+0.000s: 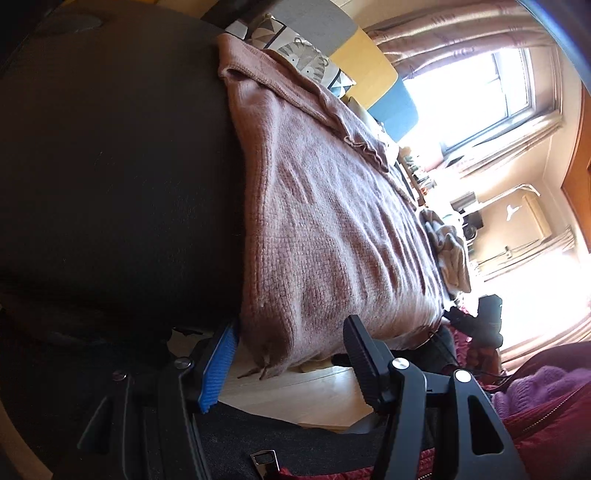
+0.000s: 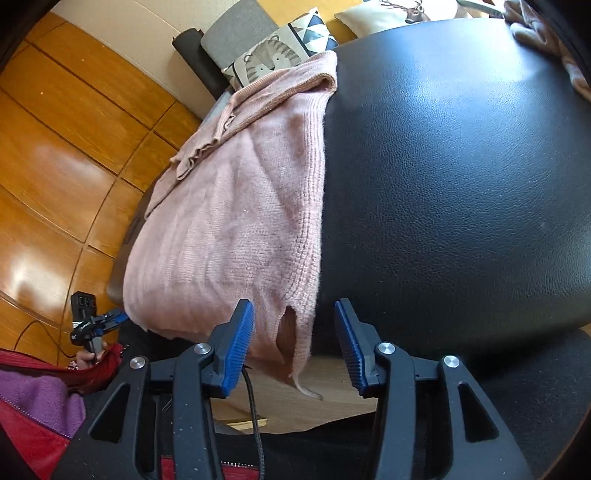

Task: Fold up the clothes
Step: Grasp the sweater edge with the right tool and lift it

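Note:
A pink knit sweater (image 1: 332, 221) lies spread on a black leather surface (image 1: 110, 166), and its near hem hangs over the front edge. My left gripper (image 1: 291, 325) is open at one near corner of the hem. The cloth hangs between the blue pad (image 1: 218, 365) and the black finger (image 1: 364, 354) without being pinched. In the right wrist view, the sweater (image 2: 229, 221) covers the left part of the leather surface (image 2: 461, 184). My right gripper (image 2: 293, 306) is open around the other near corner, where the hem has a slit. The left gripper (image 2: 110, 319) shows at the sweater's far corner.
Patterned cushions (image 2: 273, 55) and a grey cushion (image 2: 236, 29) sit beyond the sweater. A pile of beige clothes (image 1: 450, 254) lies at the far side by a bright window (image 1: 472, 85). Wooden flooring (image 2: 55, 147) is on the left. The person's red jacket and purple sleeve (image 2: 37, 402) are close below.

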The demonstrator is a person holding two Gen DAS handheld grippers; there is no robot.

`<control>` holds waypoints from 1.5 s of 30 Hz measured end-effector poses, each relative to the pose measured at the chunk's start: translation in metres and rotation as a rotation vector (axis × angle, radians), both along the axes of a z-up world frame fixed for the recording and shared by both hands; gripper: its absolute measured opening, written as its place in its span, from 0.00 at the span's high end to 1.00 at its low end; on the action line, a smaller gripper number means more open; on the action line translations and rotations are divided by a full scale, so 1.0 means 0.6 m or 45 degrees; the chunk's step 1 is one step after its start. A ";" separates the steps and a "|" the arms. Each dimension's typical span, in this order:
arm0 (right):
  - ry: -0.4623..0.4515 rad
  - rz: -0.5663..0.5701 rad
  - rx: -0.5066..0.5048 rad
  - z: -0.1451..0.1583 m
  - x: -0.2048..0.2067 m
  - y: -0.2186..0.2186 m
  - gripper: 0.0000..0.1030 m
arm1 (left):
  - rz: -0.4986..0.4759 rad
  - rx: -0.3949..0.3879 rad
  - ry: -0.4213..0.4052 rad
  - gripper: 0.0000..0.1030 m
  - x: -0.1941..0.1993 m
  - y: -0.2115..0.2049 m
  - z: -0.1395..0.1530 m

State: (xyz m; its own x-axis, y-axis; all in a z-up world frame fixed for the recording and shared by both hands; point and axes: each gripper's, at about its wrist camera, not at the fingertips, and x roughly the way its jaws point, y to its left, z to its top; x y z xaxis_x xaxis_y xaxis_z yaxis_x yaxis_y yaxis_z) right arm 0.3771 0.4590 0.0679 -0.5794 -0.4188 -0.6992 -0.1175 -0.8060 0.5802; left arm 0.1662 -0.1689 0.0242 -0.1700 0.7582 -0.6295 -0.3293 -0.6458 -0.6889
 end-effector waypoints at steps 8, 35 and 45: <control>0.004 0.066 -0.140 -0.019 0.004 -0.003 0.51 | -0.139 -0.050 -0.029 0.42 0.004 0.031 -0.019; 0.026 0.170 -0.543 -0.068 -0.019 0.012 0.51 | -0.245 0.331 -0.134 0.43 0.002 0.034 -0.028; -0.016 0.104 -0.381 -0.067 -0.021 0.007 0.92 | -0.325 0.009 -0.055 0.73 0.008 0.085 -0.022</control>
